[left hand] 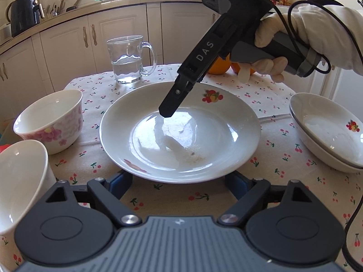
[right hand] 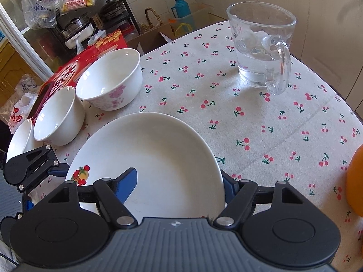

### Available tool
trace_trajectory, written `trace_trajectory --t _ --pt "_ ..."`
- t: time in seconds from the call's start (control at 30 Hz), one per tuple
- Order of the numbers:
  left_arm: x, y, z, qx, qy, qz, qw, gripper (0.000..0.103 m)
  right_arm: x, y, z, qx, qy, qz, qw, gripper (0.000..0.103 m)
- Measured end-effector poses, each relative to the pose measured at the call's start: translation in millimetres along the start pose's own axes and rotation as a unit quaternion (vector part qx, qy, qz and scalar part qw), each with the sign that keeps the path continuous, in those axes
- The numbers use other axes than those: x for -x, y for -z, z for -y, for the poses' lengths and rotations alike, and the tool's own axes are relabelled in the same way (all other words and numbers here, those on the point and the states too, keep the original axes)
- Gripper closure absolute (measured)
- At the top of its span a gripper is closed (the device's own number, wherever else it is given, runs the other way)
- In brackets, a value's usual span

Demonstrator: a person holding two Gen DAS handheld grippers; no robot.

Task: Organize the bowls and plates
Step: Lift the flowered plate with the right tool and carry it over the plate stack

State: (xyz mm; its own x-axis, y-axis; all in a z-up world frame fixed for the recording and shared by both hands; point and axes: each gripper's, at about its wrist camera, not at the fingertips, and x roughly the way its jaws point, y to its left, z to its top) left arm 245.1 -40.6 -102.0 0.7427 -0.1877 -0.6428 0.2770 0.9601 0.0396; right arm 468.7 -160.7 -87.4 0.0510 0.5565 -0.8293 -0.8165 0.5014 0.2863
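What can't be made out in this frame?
- Left claw tips: left wrist view, hidden under the plate rim.
- Right claw, right fingertip: right wrist view, behind the plate rim.
- Oranges: left wrist view, mostly behind the right claw.
- Third bowl: right wrist view, partly behind the left claw.
- Plate stack: left wrist view, cut off by the right edge.

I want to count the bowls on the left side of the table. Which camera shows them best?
The right wrist view: flowered bowl, plain bowl and a third bowl's rim are in frame. The left wrist view shows only two, one cropped.
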Motion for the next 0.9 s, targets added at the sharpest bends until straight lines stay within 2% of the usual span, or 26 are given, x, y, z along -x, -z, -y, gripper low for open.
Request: trace_trajectory --t 0.4,0.9 --pt "13 1 -1 -0.01 0.004 -0.007 0.9999 0.015 6 9 -10 -0.017 0.009 0.003 1.0 0.022" --pt "55 5 15 -0.047 0.02 -0.004 0.9987 0.015 43 42 -45 -0.041 0.02 0.026 0.999 0.022"
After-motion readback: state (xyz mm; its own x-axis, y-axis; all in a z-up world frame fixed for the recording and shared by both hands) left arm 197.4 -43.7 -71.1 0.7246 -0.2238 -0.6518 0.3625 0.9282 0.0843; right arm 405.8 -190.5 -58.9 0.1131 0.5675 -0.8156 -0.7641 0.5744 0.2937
